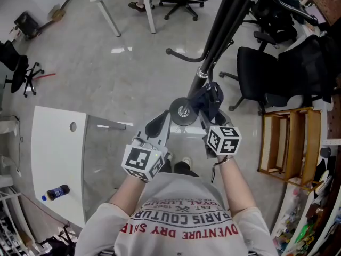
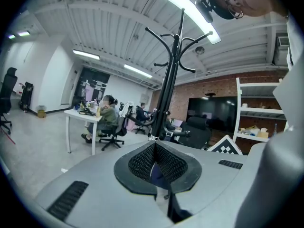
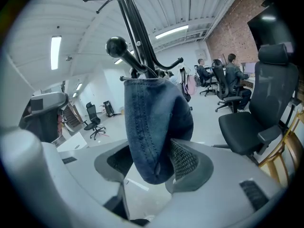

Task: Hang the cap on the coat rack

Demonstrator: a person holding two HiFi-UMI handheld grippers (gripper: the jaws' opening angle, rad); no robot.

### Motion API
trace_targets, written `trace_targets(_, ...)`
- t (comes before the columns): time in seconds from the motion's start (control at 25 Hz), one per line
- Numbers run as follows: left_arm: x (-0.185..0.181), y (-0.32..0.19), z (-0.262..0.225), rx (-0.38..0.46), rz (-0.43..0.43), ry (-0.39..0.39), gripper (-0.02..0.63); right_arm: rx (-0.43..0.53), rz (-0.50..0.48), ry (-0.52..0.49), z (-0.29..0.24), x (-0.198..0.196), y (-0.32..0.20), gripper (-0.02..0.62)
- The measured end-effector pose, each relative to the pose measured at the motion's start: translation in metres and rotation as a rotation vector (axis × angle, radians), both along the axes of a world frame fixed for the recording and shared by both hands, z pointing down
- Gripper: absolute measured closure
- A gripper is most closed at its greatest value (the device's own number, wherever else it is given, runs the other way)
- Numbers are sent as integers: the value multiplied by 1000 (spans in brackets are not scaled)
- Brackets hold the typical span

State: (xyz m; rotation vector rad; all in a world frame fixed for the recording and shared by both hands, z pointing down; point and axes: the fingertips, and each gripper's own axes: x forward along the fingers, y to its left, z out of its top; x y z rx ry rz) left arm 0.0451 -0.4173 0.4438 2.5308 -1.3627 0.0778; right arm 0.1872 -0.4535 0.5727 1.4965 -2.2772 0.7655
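Head view: right gripper around cap

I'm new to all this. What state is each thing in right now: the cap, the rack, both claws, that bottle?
cap: hanging from a coat rack hook, loose between the right gripper's jaws.
coat rack: standing upright.
right gripper: open, jaws apart either side of the cap.
left gripper: shut, holding nothing.
bottle: lying on its side on the white table.
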Motion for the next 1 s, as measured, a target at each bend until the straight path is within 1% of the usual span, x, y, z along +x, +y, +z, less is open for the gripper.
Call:
trace_targets(0.12, 5, 3, -5, 9, -4, 4, 600, 31, 22, 22, -12, 8, 8, 382)
trace_targets(0.24, 11, 6, -11, 24, -1, 9, 600, 107, 35, 20, -40, 15, 19, 377)
trace_targets(0.4, 20, 11, -26, 61, 2, 21, 600, 280, 13, -19, -103, 22, 35, 379)
trace_targets(0.48, 23, 16, -36, 83, 2, 26, 600, 377, 23, -11, -136, 29, 44, 385)
trace_targets(0.52, 25, 19, -41, 94, 3, 29, 600, 427, 40, 12, -151, 33, 49, 440)
trace_targets(0.56, 26, 23, -47, 106, 4, 32, 600, 474, 56, 43, -165, 38, 54, 558)
trace_targets(0.64, 28, 31, -59, 133, 6, 38, 600, 545, 64, 91, -190, 42, 66, 570)
trace_targets(0.76, 32, 43, -77, 174, 6, 44, 600, 601, 69, 94, -214, 46, 83, 578)
trace_targets(0.84, 36, 49, -85, 198, 5, 44, 600, 617, 71, 88, -220, 50, 93, 580)
trace_targets(1.0, 41, 62, -91, 229, 5, 40, 600, 619, 75, 83, -218, 57, 109, 581)
